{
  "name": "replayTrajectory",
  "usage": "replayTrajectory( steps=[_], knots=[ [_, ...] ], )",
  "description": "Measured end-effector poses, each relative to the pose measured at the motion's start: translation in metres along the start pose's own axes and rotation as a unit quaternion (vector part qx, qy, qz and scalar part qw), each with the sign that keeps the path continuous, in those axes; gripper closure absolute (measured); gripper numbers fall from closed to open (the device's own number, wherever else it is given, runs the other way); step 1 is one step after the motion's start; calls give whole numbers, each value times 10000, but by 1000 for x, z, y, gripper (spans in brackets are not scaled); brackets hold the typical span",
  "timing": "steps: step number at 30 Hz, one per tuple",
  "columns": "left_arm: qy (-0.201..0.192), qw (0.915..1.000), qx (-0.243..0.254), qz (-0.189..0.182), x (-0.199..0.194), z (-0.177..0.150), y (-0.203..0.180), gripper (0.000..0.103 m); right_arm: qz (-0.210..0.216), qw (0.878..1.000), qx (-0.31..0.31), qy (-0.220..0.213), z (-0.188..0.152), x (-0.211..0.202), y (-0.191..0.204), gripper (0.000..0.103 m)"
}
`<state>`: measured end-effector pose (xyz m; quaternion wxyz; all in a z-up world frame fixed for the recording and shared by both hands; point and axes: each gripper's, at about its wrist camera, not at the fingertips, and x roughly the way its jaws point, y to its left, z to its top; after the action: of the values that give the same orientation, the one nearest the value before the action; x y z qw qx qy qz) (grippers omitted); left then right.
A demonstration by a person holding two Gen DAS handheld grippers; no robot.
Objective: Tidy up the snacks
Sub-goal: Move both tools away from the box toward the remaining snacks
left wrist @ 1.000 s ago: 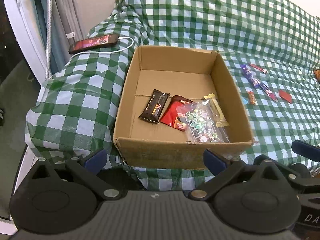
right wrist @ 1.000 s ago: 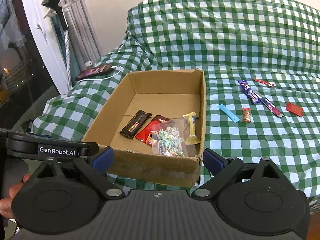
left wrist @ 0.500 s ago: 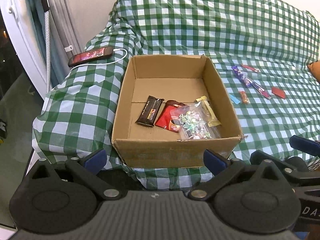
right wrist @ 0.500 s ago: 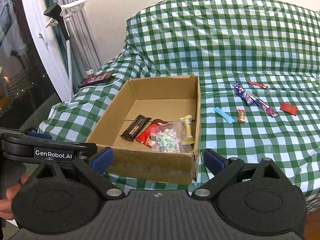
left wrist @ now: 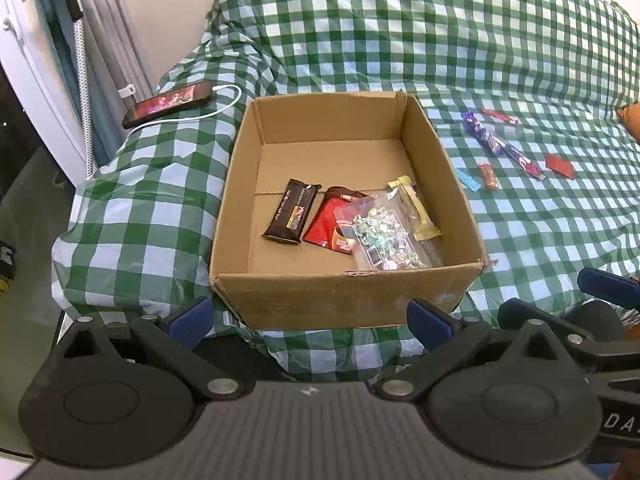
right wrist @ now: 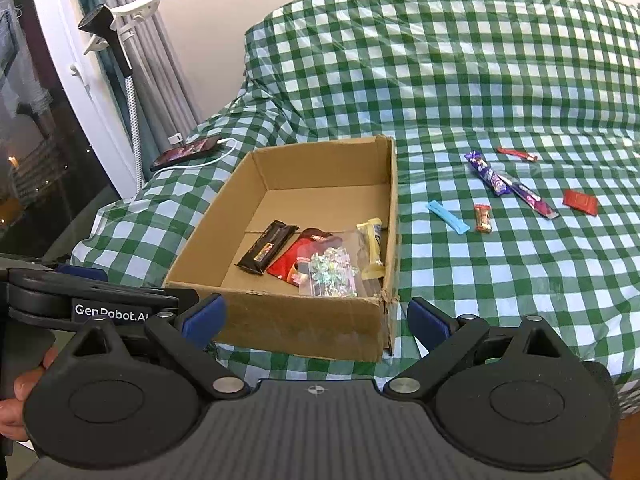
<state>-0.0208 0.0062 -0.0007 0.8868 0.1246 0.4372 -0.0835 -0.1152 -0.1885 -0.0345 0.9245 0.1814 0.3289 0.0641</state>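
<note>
A cardboard box (left wrist: 336, 292) (right wrist: 296, 324) sits on a green checked cloth (left wrist: 520, 240). Inside lie a black bar (left wrist: 292, 212), a red packet (left wrist: 326, 222), a clear candy bag (left wrist: 384, 236) and a yellow wrapper (left wrist: 416, 208). Loose on the cloth to the right are a blue stick (right wrist: 448, 217), a small orange candy (right wrist: 483, 218), a purple bar (right wrist: 486, 172), a long purple stick (right wrist: 534, 200), a red square packet (right wrist: 580, 202) and a thin red stick (right wrist: 516, 154). My left gripper (left wrist: 308, 316) and right gripper (right wrist: 316, 316) are open and empty, just in front of the box.
A phone (left wrist: 168, 104) on a white cable (left wrist: 200, 114) lies on the cloth's far left corner. A white door frame and curtains (right wrist: 120, 92) stand to the left. The cloth drops off at the near edge below the box.
Both grippers have pulled back and risen, so the box looks smaller and farther away. Nothing on the cloth has moved.
</note>
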Motion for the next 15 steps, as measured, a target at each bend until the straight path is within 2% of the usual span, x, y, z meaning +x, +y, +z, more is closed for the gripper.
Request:
replayTrajectory(
  steps=[8, 15],
  knots=[
    [104, 9995, 201, -225, 15, 24, -25, 0, -178, 9994, 302, -31, 6, 8, -30, 6],
    [221, 9981, 250, -519, 34, 68, -61, 0, -584, 9956, 712, -159, 19, 13, -83, 6]
  ],
)
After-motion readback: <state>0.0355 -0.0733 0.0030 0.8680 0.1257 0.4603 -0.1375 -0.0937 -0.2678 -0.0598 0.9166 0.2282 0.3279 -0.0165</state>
